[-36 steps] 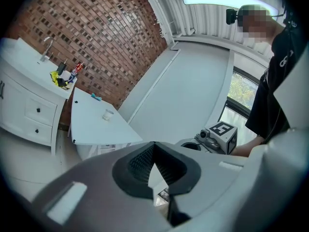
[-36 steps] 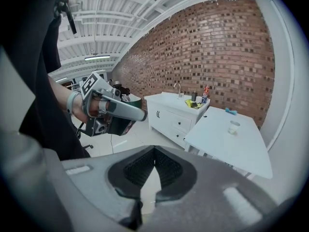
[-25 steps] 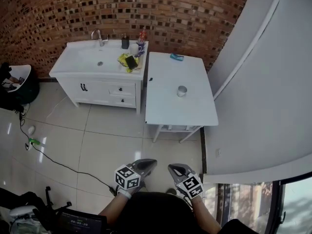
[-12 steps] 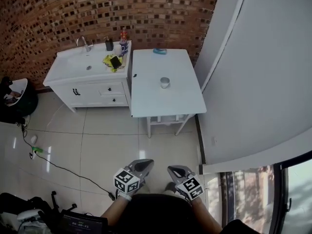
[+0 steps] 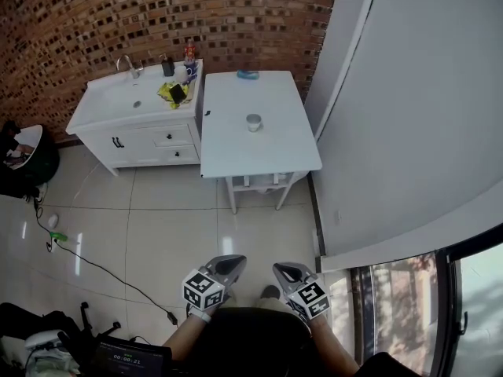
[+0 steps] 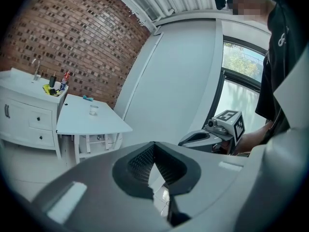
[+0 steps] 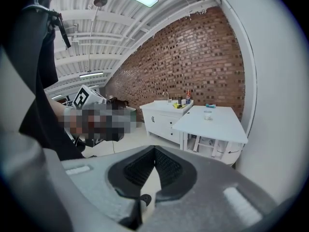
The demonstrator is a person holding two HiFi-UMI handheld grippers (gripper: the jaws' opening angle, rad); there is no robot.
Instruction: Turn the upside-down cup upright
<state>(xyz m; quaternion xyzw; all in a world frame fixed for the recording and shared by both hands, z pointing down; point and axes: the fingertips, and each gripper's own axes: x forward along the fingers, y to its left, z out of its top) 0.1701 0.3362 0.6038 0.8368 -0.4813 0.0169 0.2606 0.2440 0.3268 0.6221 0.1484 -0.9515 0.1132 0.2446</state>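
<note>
A small clear cup (image 5: 253, 122) stands on the white table (image 5: 267, 151) far ahead of me, too small to tell which way up it is. Both grippers hang low over the tiled floor, well short of the table. My left gripper (image 5: 239, 262) is shut and holds nothing. My right gripper (image 5: 280, 269) is shut and empty too. The left gripper view shows the cup (image 6: 93, 110) far off past its closed jaws (image 6: 153, 148). From the right gripper view the cup (image 7: 208, 114) also sits far beyond the closed jaws (image 7: 154, 152).
A white vanity with a sink (image 5: 130, 108) adjoins the table's left side, with bottles and a yellow item (image 5: 173, 93) on it. A blue object (image 5: 247, 75) lies at the table's far end. A grey wall (image 5: 393, 132) runs along the right. A black cable (image 5: 102, 267) crosses the floor.
In the head view the table, cup and vanity have slid left and upward. Both grippers stay shut at the picture's bottom edge.
</note>
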